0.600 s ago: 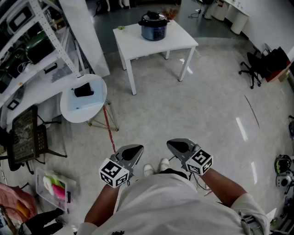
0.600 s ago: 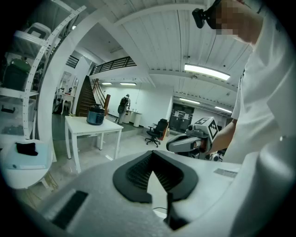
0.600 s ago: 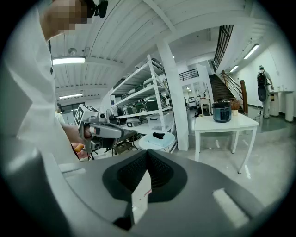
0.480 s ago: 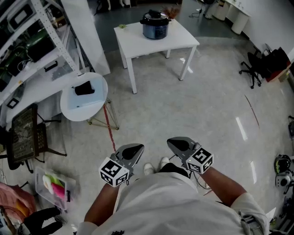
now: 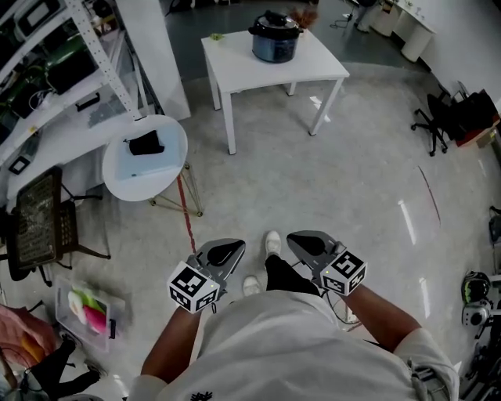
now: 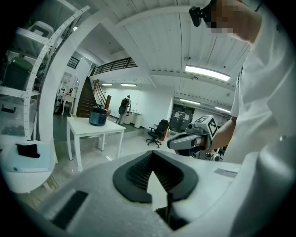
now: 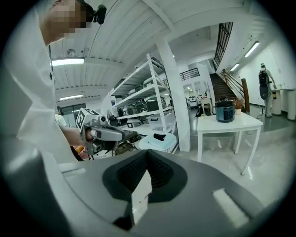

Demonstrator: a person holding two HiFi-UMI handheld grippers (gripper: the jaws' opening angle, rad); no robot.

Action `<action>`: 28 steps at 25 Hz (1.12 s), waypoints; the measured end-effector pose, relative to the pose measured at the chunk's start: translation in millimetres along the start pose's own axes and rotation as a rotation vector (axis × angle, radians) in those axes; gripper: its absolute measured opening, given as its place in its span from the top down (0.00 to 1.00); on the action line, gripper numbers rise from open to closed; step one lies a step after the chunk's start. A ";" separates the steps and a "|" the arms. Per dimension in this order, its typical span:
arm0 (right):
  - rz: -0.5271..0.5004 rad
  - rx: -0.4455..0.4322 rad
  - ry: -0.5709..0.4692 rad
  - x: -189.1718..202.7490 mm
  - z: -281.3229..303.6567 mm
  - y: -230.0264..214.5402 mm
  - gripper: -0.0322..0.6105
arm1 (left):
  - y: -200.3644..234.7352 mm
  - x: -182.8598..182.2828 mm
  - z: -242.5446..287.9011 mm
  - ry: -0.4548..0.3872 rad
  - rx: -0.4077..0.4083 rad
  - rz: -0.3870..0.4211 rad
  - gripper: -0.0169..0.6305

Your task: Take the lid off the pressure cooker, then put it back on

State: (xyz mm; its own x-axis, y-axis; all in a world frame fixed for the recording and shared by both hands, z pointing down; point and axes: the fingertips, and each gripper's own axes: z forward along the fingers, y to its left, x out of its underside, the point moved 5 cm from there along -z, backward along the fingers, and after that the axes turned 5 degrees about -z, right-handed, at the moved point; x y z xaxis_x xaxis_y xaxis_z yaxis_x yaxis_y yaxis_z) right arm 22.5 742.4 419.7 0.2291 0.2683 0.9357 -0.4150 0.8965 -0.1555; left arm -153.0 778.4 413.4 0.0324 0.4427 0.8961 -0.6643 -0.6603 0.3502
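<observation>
Well, both of my tools are pressed together with nothing in them: the left tool [image 5: 222, 254] and the right tool [image 5: 308, 244] hang low in front of me, over the floor. The pressure cooker [image 5: 275, 43], lid [image 5: 274, 22] on, sits toward the far side of the white table [image 5: 243, 59], well apart from me. My worry is arriving with jaws unopened and knocking the lid's knob instead of straddling it. A locked lid pulled straight up would likely drag the whole pot, which could slide off the back edge. On the way, the round side table [image 5: 125, 184] stands near my left.
</observation>
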 end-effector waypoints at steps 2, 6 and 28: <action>0.002 -0.010 -0.009 -1.6 9.1 -9.5 0.93 | 9.2 -4.5 4.7 -0.008 0.002 -0.001 0.96; -0.012 -0.054 -0.011 -5.7 36.6 -37.6 0.93 | 42.2 -22.6 24.0 -0.017 0.004 0.012 0.66; 0.002 -0.053 -0.025 -54.7 68.1 -321.5 0.93 | 228.4 -240.7 271.1 -0.026 0.079 0.112 0.44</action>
State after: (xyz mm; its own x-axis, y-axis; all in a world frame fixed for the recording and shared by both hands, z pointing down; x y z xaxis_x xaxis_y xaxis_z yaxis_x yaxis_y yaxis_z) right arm 83.4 415.4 440.1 0.2059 0.2623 0.9428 -0.3679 0.9135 -0.1738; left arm -110.1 356.5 351.6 -0.0185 0.3483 0.9372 -0.6042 -0.7507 0.2671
